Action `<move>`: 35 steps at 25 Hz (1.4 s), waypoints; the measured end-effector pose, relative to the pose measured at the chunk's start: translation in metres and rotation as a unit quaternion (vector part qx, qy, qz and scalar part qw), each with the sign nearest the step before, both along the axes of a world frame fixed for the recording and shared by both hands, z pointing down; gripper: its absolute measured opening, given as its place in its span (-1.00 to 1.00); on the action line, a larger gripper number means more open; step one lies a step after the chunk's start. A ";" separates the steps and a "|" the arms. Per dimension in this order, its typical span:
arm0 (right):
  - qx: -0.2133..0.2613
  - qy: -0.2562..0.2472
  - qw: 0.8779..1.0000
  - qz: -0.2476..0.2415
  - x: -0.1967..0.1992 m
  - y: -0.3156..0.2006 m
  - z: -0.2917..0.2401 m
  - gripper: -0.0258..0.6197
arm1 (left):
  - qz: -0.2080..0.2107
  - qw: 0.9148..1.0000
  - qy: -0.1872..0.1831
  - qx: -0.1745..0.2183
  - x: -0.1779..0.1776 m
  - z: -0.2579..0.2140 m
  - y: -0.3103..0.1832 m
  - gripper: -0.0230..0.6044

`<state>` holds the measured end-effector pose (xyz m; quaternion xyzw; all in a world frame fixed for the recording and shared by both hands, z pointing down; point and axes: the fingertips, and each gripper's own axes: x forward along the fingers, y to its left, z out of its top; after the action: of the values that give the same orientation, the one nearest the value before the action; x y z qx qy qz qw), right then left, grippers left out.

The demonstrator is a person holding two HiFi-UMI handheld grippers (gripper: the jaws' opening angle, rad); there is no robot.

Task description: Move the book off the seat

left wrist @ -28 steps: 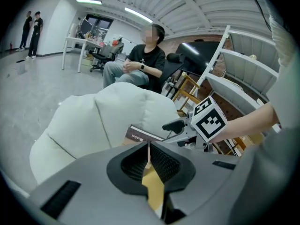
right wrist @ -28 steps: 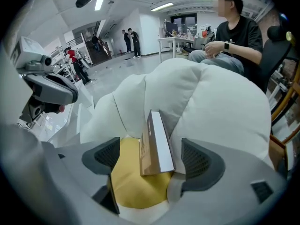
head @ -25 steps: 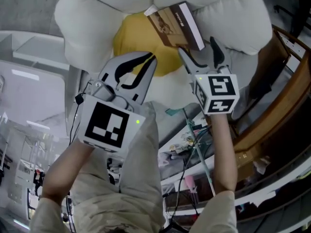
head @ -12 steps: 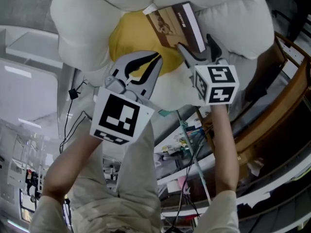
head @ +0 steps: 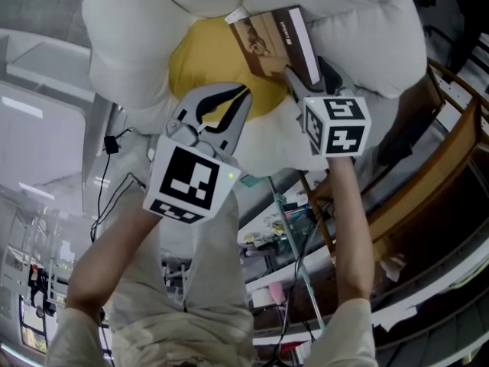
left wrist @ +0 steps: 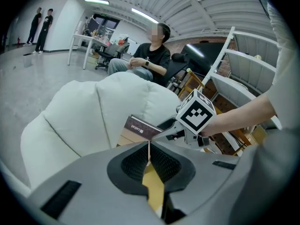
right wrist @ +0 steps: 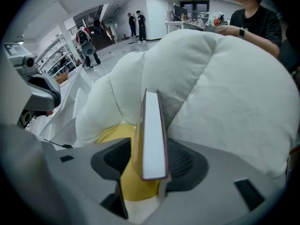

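Note:
A brown book [head: 271,40] stands tilted against the white back cushions [head: 145,44] of a seat, above its yellow seat cushion [head: 206,60]. My right gripper [head: 307,67] has just been closing on the book's lower right corner. In the right gripper view the book [right wrist: 153,135] stands edge-on between the pads, which lie against both covers. My left gripper [head: 243,94] hovers over the yellow cushion, left of the book, shut and holding nothing. In the left gripper view its tips [left wrist: 149,146] meet, and the book [left wrist: 140,128] and right gripper [left wrist: 166,128] show beyond.
A curved wooden frame [head: 435,159] runs down the right side. A white shelf unit [head: 46,90] stands at the left, with cables and clutter [head: 283,228] on the floor below the seat. A seated person [left wrist: 150,55] is behind the seat.
The right gripper has moved up onto the book's lower corner and its jaws have narrowed around it. The left gripper has shifted slightly toward the yellow cushion.

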<state>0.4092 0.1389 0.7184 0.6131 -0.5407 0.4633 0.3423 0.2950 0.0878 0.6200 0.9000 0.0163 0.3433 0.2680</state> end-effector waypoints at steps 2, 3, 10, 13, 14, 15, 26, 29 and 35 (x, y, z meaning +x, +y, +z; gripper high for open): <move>0.000 0.002 1.000 -0.001 0.000 0.000 -0.001 -0.41 | -0.001 1.000 0.000 0.001 -0.002 0.000 0.001 -0.88; 0.001 0.000 1.000 -0.003 -0.001 -0.001 -0.002 -0.43 | -0.002 1.000 0.001 0.002 -0.002 -0.001 0.002 -0.88; 0.026 -0.016 1.000 -0.005 -0.013 -0.004 -0.016 -0.44 | -0.010 1.000 0.008 0.010 -0.004 -0.008 0.011 -0.88; 0.035 -0.022 0.999 -0.004 -0.017 -0.004 -0.021 -0.45 | -0.018 1.000 0.006 0.013 -0.011 -0.007 0.010 -0.88; 0.035 -0.022 0.999 -0.005 -0.018 -0.002 -0.022 -0.45 | -0.020 1.000 0.005 0.014 -0.014 -0.008 0.011 -0.88; 0.034 -0.022 0.999 -0.006 -0.019 0.001 -0.022 -0.45 | -0.022 1.000 0.005 0.015 -0.016 -0.009 0.012 -0.88; 0.046 -0.004 0.999 -0.022 -0.036 0.004 -0.055 -0.45 | -0.056 0.998 0.003 0.022 -0.043 -0.022 0.018 -0.88; 0.048 -0.001 0.999 -0.022 -0.038 0.005 -0.065 -0.45 | -0.063 0.998 0.005 0.026 -0.047 -0.029 0.016 -0.88; 0.062 -0.014 0.998 -0.031 -0.048 -0.005 -0.078 -0.45 | -0.090 0.995 0.006 0.035 -0.059 -0.032 0.003 -0.88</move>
<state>0.3616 0.1337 0.6408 0.6095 -0.5917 0.4269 0.3103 0.2364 0.0906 0.5876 0.9089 -0.0753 0.3123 0.2658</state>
